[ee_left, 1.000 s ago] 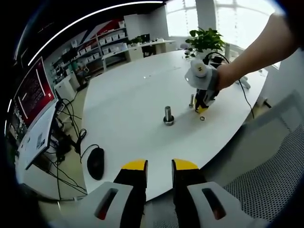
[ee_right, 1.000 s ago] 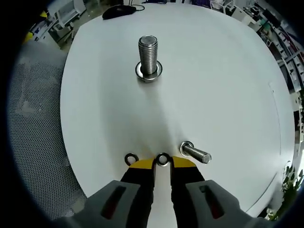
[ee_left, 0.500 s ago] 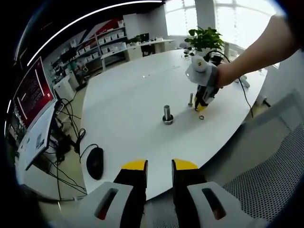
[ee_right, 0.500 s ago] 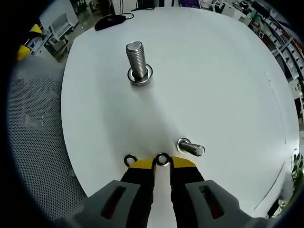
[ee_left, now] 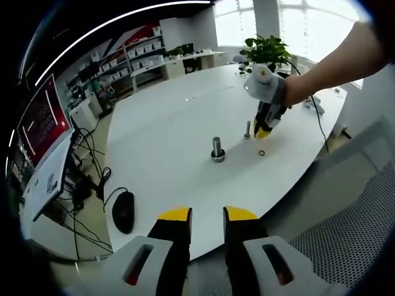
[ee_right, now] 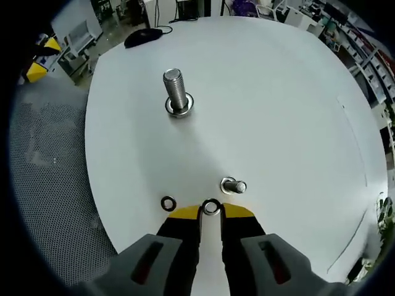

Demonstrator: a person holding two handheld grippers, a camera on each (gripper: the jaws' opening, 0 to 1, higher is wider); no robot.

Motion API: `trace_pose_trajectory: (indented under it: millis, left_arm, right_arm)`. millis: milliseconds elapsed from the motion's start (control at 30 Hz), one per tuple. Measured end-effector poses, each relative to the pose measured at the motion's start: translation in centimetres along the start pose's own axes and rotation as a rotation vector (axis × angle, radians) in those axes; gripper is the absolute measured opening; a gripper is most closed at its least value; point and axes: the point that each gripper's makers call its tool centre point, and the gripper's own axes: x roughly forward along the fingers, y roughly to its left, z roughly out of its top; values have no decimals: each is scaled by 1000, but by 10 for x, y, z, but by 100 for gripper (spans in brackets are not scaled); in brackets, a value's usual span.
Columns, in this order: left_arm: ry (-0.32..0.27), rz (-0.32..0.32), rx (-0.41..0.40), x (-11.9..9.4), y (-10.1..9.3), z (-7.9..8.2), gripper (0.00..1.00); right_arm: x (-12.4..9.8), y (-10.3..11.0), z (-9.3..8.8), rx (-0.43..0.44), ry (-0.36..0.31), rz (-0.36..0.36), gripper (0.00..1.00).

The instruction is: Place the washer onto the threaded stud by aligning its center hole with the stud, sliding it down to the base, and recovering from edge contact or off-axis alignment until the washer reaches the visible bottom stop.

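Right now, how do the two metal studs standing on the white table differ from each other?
The far stud is thicker and taller than the near stud. The far stud already carries a washer at its base; whether the near stud has one is unclear. The near stud stands close to the right gripper, which pinches a washer; the far stud stands well away. Both are threaded, upright steel.

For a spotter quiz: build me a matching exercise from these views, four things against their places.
Things:
1. large stud
2. small stud
3. gripped washer
4. loose washer

Places:
A. flat on the table, left of the right gripper
B. between the gripper's yellow tips
C. far across the table, washer at its base
D. just beyond the tips, to the right

Pairs: 1-C, 2-D, 3-B, 4-A
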Motion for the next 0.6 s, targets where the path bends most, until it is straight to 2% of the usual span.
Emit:
trace_pose_trajectory:
  millis: [600]
  left_arm:
    - [-7, -1, 8, -1, -2, 1, 18]
  right_arm:
    - [-31, -15, 11, -37, -50, -38, 14]
